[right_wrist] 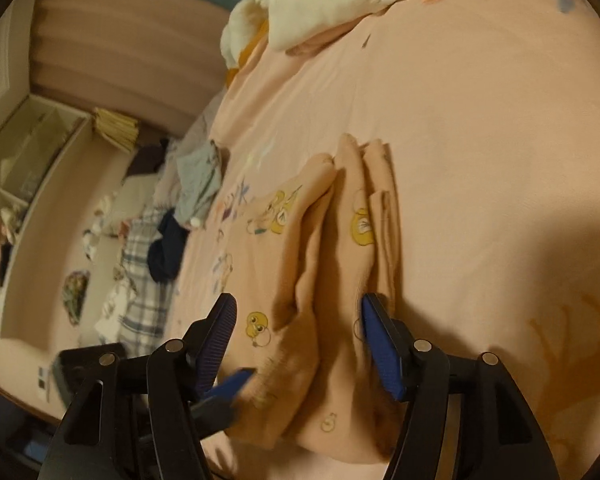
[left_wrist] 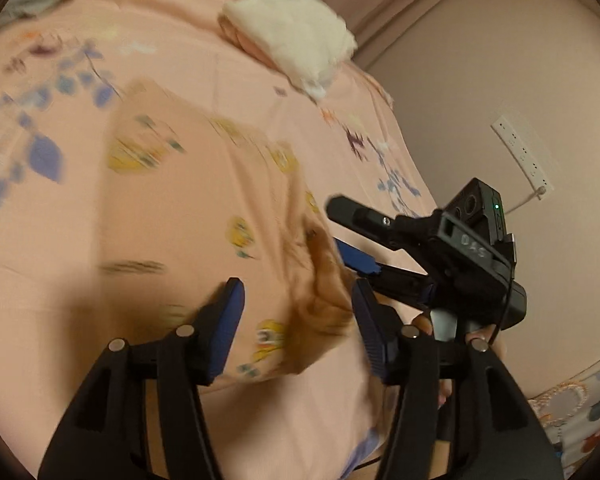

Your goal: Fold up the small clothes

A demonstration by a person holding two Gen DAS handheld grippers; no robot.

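The bed (left_wrist: 80, 220), covered in a pink sheet printed with blue leaves and purple deer, fills most of both my wrist views. On it lies the peach garment (right_wrist: 312, 280) with yellow duck prints, gathered into long lengthwise folds in the right wrist view and lying as a broad panel (left_wrist: 204, 208) in the left. Beyond it, toward the far edge of the bed, sits a cream-white bundle of cloth (left_wrist: 296, 36), and at the bed's side a heap of grey, dark blue and plaid clothes (right_wrist: 168, 240) is spread near a white shelf unit (right_wrist: 16, 184). My left gripper (left_wrist: 298, 332) stands wide open, its blue pads (left_wrist: 228, 320) straddling the bunched near edge of the garment without closing on it. My right gripper (right_wrist: 300, 340) is likewise wide open, the folded ridges of the garment running between its fingers; seen from the left wrist, it (left_wrist: 352, 236) comes in from the right with its tips at that same bunched edge. A white power strip (left_wrist: 522, 156) hangs on the wall.
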